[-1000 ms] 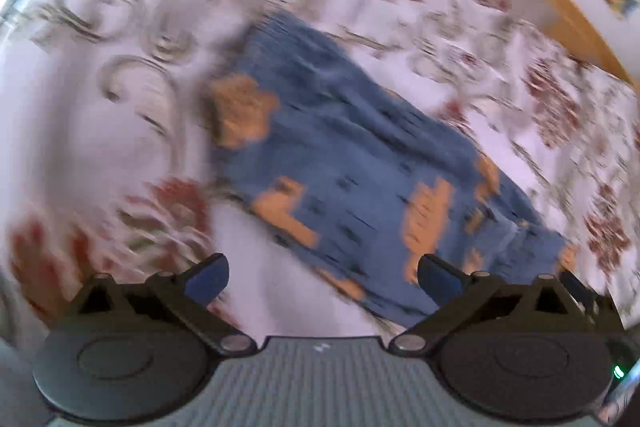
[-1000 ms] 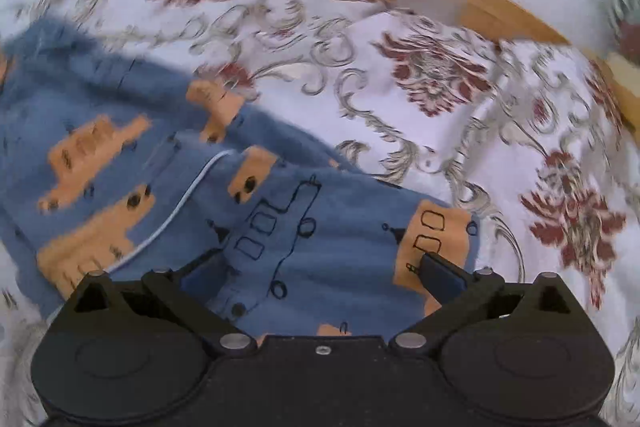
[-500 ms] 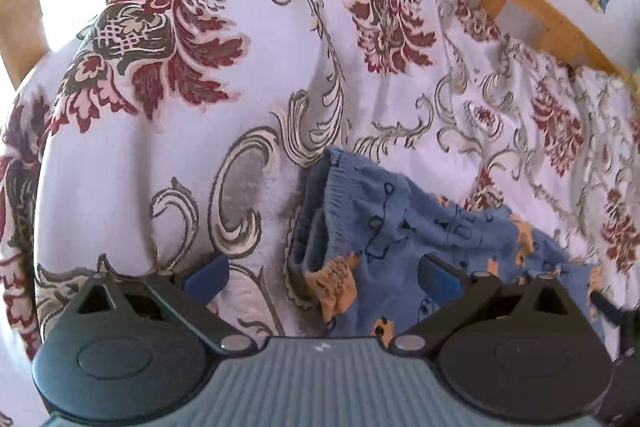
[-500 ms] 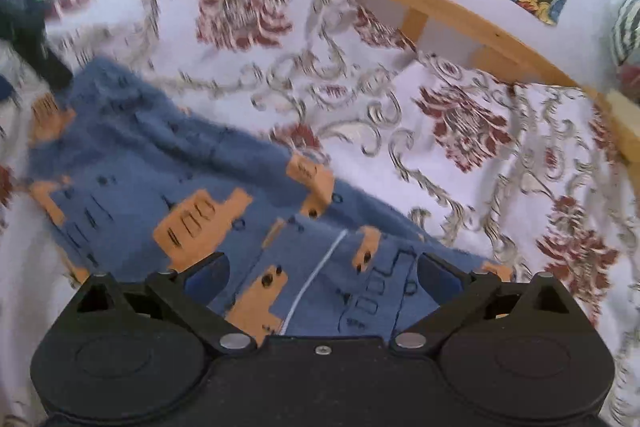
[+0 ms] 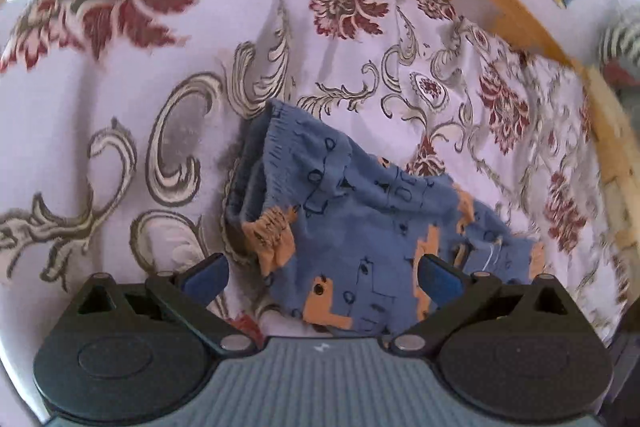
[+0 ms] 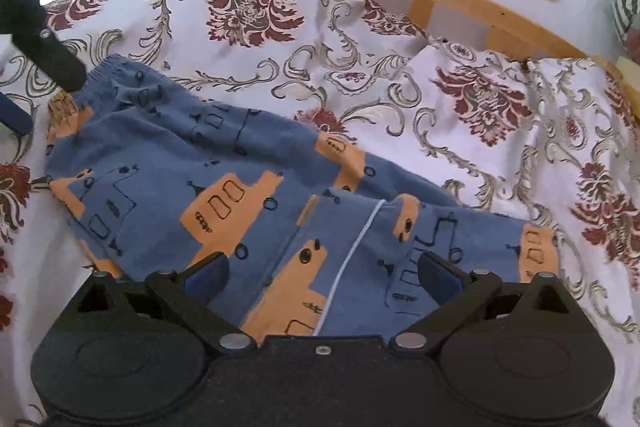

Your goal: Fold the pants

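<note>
Blue pants [image 6: 168, 163] with orange print lie rumpled across a flowered bedspread [image 6: 280, 27], waistband at the far left, legs running toward the near right. Left gripper [image 5: 322, 273] hovers at the waistband end, jaws spread, gripping nothing. Right gripper [image 6: 322, 273] hovers low above the leg end, jaws likewise apart and empty. Wooden bed frame [image 6: 460, 7] behind

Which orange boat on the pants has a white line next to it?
The orange boat between the right gripper's fingers; the white line runs beside it, unlike the bigger boat.
</note>
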`<move>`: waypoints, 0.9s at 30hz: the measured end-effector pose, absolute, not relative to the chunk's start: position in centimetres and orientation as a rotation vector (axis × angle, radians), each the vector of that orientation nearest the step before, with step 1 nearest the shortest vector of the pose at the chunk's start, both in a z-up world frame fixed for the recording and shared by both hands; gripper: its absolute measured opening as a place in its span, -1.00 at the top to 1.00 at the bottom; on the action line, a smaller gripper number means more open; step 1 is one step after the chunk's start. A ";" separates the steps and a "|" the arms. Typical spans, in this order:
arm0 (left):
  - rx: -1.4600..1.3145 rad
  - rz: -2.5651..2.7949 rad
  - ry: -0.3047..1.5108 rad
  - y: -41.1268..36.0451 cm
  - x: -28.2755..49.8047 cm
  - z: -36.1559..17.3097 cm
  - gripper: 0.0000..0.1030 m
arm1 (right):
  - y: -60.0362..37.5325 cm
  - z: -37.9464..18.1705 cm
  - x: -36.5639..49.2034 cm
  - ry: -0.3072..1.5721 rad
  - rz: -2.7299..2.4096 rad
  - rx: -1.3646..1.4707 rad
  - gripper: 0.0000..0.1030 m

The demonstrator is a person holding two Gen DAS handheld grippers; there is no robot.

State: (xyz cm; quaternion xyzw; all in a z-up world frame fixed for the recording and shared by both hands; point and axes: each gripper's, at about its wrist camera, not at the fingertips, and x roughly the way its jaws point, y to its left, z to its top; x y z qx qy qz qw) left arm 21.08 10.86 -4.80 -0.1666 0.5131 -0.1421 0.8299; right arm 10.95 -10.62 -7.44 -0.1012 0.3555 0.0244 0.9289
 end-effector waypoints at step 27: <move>-0.286 -0.027 1.036 10.2 22.3 -7.1 0.71 | -11.1 -9.4 11.1 0.735 0.022 -0.211 -0.87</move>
